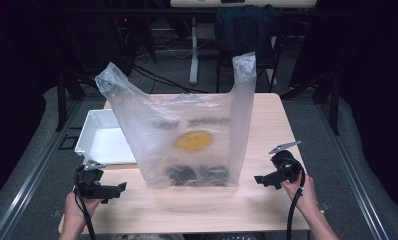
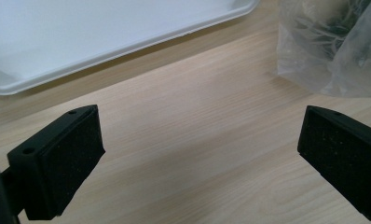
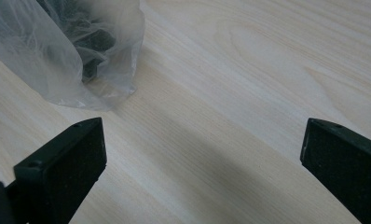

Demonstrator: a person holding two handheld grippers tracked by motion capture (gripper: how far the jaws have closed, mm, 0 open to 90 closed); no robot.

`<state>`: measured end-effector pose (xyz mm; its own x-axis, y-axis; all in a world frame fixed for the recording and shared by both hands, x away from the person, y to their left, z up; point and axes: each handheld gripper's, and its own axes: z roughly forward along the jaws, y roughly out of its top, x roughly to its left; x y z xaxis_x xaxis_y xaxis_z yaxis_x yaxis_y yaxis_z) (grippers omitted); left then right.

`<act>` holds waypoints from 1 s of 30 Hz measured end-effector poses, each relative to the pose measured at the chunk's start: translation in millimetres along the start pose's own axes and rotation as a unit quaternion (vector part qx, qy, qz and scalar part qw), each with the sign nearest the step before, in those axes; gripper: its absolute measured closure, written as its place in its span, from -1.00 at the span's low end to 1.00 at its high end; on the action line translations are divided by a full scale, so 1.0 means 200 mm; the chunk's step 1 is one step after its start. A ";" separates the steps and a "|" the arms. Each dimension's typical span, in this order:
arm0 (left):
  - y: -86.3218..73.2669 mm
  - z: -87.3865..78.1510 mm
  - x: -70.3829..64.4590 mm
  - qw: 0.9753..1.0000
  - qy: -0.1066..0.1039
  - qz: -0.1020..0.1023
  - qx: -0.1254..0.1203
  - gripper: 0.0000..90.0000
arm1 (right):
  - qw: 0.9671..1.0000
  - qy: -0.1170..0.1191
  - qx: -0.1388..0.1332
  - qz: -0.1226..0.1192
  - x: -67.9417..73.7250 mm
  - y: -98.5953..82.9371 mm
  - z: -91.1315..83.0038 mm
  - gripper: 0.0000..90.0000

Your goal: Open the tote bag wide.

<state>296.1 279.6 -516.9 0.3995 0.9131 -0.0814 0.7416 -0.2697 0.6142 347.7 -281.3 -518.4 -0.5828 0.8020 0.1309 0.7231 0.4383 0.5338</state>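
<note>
A clear bag (image 1: 187, 135) stands mid-frame on the worktop (image 1: 197, 205), flanked lower left and right by the left gripper (image 1: 121, 187) and right gripper (image 1: 257, 179), both with jaws apart and empty.

Wood table (image 1: 267, 130): plastic bag (image 1: 187, 135) mid, white tray (image 1: 99, 142) left.

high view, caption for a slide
Clear plastic bag standing upright on the table, open left claw and right claw flanking it.

The bag (image 1: 187, 140) stands mid-table (image 1: 267, 125) (tray (image 1: 99, 142) behind-left), between the 2 tools.
</note>
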 end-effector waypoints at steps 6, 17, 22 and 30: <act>0.00 0.00 0.00 1.000 -0.019 -0.007 0.000 -0.99 | 1.000 0.010 0.002 0.007 0.00 -0.01 0.01 -1.00; 0.04 0.01 -0.08 0.999 -0.052 0.015 -0.006 -0.99 | 1.000 0.010 0.011 -0.001 0.04 -0.01 -0.01 -0.93; 0.05 0.00 -0.10 0.998 -0.065 0.022 -0.011 -0.96 | 1.000 0.005 0.019 -0.013 0.08 0.01 -0.02 -0.85; 0.08 -0.02 -0.14 0.995 -0.085 0.027 -0.046 -0.78 | 0.999 0.016 -0.008 -0.031 0.19 0.06 -0.05 -0.67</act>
<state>294.9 250.8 -500.7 0.5283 0.8310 -0.1741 0.6681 -0.2803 0.6893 330.3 -249.6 -499.4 -0.6376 0.7603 0.1240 0.6800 0.4799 0.5543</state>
